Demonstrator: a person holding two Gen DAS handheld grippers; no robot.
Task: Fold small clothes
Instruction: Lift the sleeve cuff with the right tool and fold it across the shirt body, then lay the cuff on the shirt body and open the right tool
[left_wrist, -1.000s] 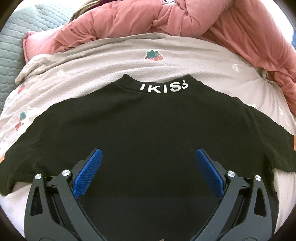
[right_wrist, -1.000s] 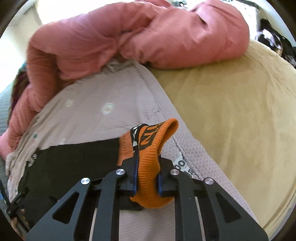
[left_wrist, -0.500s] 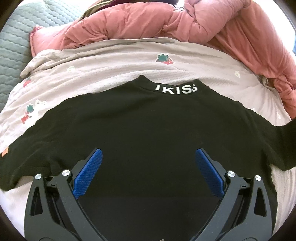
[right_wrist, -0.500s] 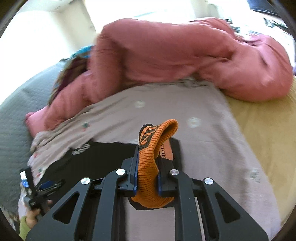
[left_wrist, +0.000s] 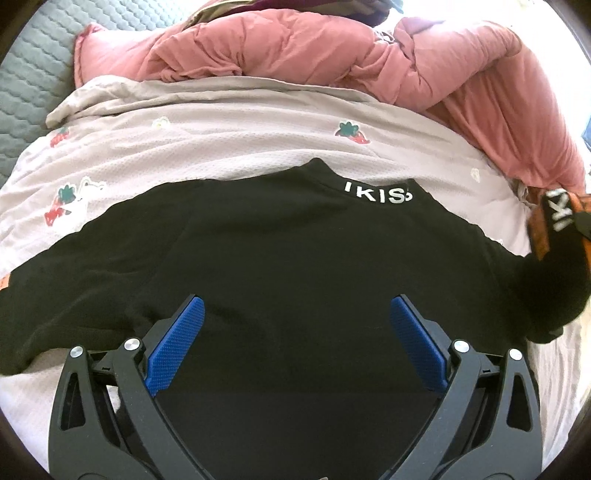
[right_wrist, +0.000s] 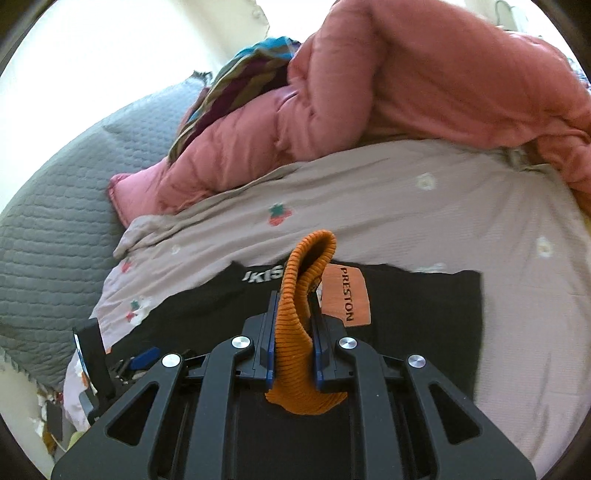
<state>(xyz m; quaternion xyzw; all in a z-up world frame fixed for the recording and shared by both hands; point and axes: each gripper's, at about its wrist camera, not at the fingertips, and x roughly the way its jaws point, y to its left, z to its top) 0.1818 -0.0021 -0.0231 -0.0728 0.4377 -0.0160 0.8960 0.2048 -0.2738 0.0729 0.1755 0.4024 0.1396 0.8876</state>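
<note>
The right gripper (right_wrist: 293, 326) has its jaws clenched on the orange ribbed cuff (right_wrist: 301, 295) of the black shirt (right_wrist: 424, 314) — only its own view shows the "PRESTON" patch (right_wrist: 346, 297). The left gripper (left_wrist: 293, 345) hovers with jaws spread wide, holding nothing, over the shirt's body, which lies flat on the strawberry-print bedsheet (left_wrist: 229, 147) before a pink duvet (left_wrist: 295, 48).
</note>
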